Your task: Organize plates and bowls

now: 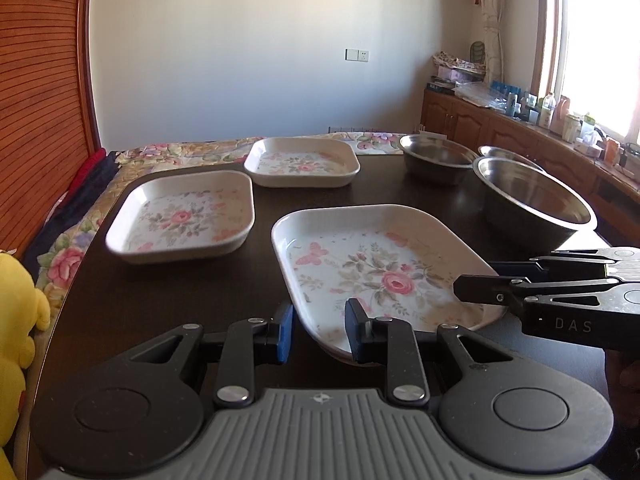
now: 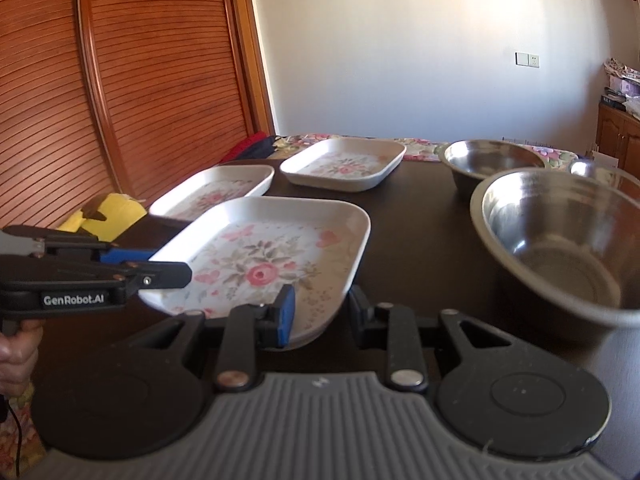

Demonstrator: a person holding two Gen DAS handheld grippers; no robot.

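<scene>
On table [image 1: 168, 300]: three plates, seemingly three bowls.

So I'm counting three floral plates sitting out here: the near plate [image 1: 384, 276], the left plate [image 1: 182, 216] and the far plate [image 1: 302, 161]. Also three steel bowls showing up, I think: the big bowl [image 1: 534, 200], the back bowl [image 1: 436, 158], and a third bowl [image 1: 505, 154] peeking out behind, mostly hidden. Two hand-held grippers are showing, plus one yellow plush toy [image 1: 16, 320].

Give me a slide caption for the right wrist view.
Both hand-held grippers straddle the nearest floral plate's rim beside steel bowls.
</scene>
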